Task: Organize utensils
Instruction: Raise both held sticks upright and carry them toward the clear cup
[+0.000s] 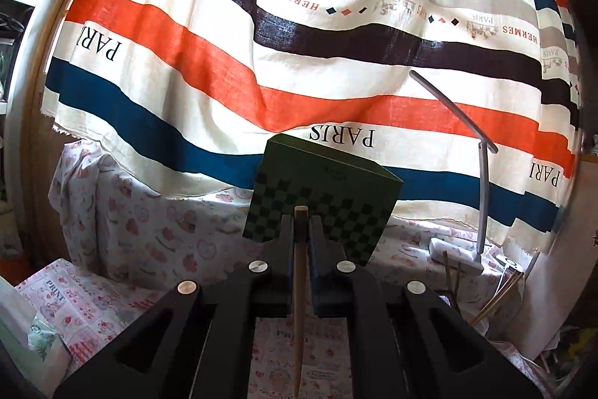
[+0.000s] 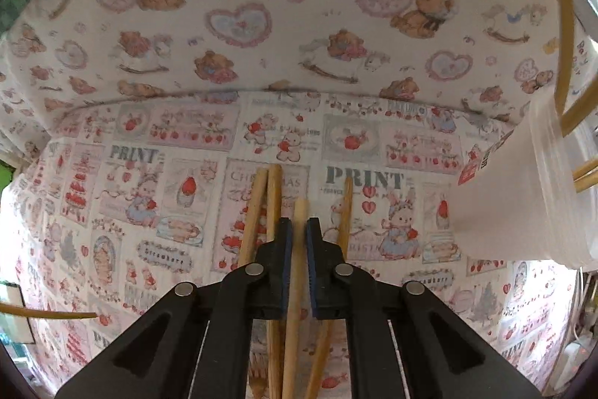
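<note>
tissue box (image 1: 35,331): pale green and white carton at the far left edge of the bench, partly cut off.
bench (image 1: 112,301): covered in thin printed cloth, bears, hearts and strawberries; "print" reads on it.
left tongs (image 1: 300,230): black arms, blue pads, clenched on one round wooden chopstick (image 1: 299,287) that runs back toward the camera, its blunt end poking just past the tips.
box (image 1: 321,197): green cardboard, checker pattern, standing tilted straight behind the held stick.
curtain (image 1: 231,36): coarse woven cloth, orange, blue and black stripes, "paris" and "hermes" printed upside down.
lamp (image 1: 482,182): slim grey metal arm, at the right.
loose chopsticks (image 2: 258,208): bamboo, fanned on the cloth under the right tongs.
right tongs (image 2: 299,230): pointing down, nearly shut around one chopstick; firm grip, cannot tell.
cup (image 2: 523,193): translucent plastic, ribbed, more sticks in it, red label unreadable.
</note>
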